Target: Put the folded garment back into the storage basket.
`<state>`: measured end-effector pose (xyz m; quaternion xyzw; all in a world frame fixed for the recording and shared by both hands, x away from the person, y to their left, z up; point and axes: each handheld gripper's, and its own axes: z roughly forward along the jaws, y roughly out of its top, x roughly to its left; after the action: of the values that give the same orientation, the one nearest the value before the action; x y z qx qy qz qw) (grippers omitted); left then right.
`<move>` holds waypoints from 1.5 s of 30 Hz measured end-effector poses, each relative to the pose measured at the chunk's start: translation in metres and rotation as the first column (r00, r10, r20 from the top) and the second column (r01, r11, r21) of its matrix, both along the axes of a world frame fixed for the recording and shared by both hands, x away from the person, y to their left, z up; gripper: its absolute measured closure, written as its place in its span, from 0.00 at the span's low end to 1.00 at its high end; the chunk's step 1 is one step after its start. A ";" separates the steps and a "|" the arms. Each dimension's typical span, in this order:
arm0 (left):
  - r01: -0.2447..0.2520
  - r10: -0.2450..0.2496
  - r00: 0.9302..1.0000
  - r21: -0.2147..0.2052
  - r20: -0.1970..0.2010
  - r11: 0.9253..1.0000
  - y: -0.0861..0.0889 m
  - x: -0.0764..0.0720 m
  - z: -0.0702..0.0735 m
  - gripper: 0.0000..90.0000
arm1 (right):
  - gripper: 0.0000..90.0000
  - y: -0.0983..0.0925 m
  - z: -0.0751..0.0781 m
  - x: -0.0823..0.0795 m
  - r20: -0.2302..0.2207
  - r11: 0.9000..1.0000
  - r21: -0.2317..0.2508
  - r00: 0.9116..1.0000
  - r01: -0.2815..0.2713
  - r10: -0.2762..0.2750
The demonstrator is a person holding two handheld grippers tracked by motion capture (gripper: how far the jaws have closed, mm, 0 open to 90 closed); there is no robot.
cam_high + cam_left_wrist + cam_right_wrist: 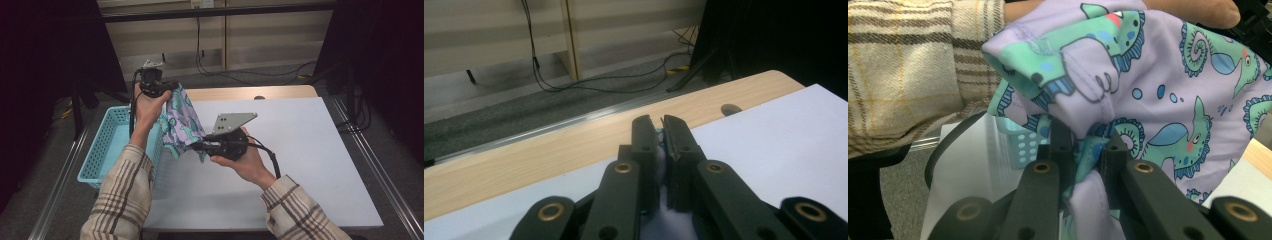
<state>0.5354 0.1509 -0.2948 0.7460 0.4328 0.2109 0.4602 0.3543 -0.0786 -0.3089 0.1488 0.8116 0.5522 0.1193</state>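
Nearest the person, the right gripper (pixel 197 146) sits above the white sheet (pixel 300 165) that covers the desk (pixel 240 93), just to the right of the turquoise basket (pixel 102 150). Its jaws are clamped on a bunched fold of the lilac cloth (pixel 181 122), printed with green seahorses; in the right gripper view the fabric (pixel 1148 85) is squeezed between the two black jaws and billows above them.

From that grip the cloth runs up and away toward the basket's far right corner, so its long axis slants from the near right end to the far left end. It hangs in the air beside the basket's right wall, with a loose flap drooping below the right gripper.

Farther off, the left gripper (pixel 172 86) is raised above the basket's far right corner and holds the cloth's upper end. In the left gripper view its jaws (pixel 661 131) are closed together, with a sliver of teal fabric pinched between the tips.

The basket stands on the desk's left edge; what shows of its inside is bare turquoise mesh, though the plaid sleeve (pixel 125 195) hides the near right part.
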 end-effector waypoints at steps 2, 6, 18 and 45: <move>-0.004 0.004 1.000 -0.003 0.003 1.000 0.005 0.000 0.003 0.94 | 0.91 0.003 0.001 0.001 0.000 1.000 -0.002 1.000 -0.006 0.006; -0.010 0.010 1.000 -0.005 0.006 1.000 0.010 0.000 0.006 0.94 | 0.91 0.009 0.004 0.002 0.005 1.000 -0.004 1.000 -0.010 0.010; -0.036 0.037 0.999 -0.020 0.033 0.999 0.035 -0.002 0.018 0.94 | 0.91 0.033 0.011 0.005 0.020 0.999 0.009 0.999 -0.042 0.042; -0.104 0.105 0.993 -0.014 0.057 0.994 0.094 -0.004 0.040 0.94 | 0.91 0.087 0.032 0.016 0.043 0.994 0.005 0.993 -0.109 0.109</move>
<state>0.5311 0.2446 -0.2548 0.7134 0.4589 0.2535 0.4649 0.3705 0.0085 -0.2771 0.0930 0.8137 0.5640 0.1056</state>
